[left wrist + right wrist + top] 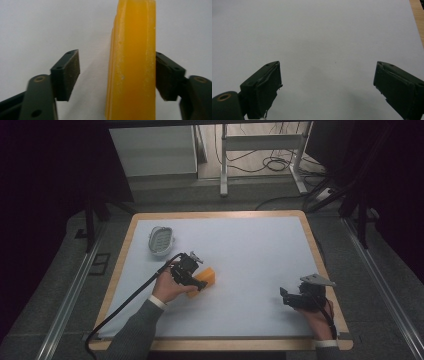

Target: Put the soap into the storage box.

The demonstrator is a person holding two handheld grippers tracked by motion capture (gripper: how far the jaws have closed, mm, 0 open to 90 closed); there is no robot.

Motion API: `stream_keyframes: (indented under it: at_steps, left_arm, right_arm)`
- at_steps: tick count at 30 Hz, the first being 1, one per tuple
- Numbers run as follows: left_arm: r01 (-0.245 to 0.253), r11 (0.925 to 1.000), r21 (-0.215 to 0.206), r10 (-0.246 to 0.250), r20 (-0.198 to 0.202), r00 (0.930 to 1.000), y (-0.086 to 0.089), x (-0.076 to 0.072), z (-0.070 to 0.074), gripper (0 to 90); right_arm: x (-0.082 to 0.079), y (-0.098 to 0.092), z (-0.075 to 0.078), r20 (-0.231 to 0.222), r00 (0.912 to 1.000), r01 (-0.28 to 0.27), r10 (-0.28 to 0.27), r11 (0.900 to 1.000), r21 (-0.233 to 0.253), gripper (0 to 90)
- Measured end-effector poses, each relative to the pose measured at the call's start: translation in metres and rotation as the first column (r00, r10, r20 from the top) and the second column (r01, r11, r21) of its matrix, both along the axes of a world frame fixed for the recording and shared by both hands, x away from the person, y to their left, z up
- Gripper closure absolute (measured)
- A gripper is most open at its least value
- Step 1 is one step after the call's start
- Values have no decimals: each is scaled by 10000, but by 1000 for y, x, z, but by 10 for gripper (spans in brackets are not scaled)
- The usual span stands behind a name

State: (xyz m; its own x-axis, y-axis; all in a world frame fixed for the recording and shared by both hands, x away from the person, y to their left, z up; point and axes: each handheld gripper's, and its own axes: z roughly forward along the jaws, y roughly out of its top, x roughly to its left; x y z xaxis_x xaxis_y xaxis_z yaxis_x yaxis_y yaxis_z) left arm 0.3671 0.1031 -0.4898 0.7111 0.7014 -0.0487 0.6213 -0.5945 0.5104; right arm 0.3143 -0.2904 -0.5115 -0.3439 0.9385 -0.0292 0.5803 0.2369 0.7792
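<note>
Here, block: an orange-yellow rectangular soap-like block (209, 277) lies on the white table sheet (250, 250), left of centre, just in front of the left hand (167, 290);
Left gripper: the black two-jaw left gripper (192, 276) sits over the block's near end; in the left gripper view the block (132, 62) stands between the jaws, its long axis running straight away from the camera, in line with them;
Key relation: the block touches, or all but touches, the right-hand pad (166, 75), while the left-hand pad (66, 75) stands apart from it with bare sheet between; the jaws are spread, so nothing is pinched yet; the block sits off-centre in the gap, and a closing move would likely push it sideways before it is held;
Right gripper: the black right gripper (295, 298) rests near the table's right front corner, well apart from the block; its jaws are spread wide over bare sheet (324, 50); the left hand is clearly the nearer;
Container: a small pale grey oval ribbed dish (161, 241) stands at the far left of the sheet, beyond the block; it looks empty, though its ribbed floor is too small to read surely.
</note>
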Motion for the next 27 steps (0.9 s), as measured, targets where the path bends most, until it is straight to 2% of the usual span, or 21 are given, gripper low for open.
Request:
stream_keyframes:
  at_steps: [3, 9, 19, 27]
  left_arm:
    - [87, 10000, 40, -87, -80, 9999, -2, -1, -3, 379]
    - [334, 9988, -354, -347, -377, 9987, -4, -3, -3, 587]
    - [425, 9981, -453, -444, -411, 9982, -1, -3, 1, 611]
    - [442, 9962, -748, -455, -149, 9989, 9, -7, 16, 611]
  right_arm:
    - [0, -1, 0, 3, 10000, 38, -38, 10000, 3, 78]
    - [0, -2, -1, -8, 10000, 81, -81, 9999, -106, 78]
    - [0, -3, 0, 59, 9999, 129, -129, 9999, -76, 78]
    - [-1, -5, 1, 112, 9997, 209, -208, 9998, -48, 78]
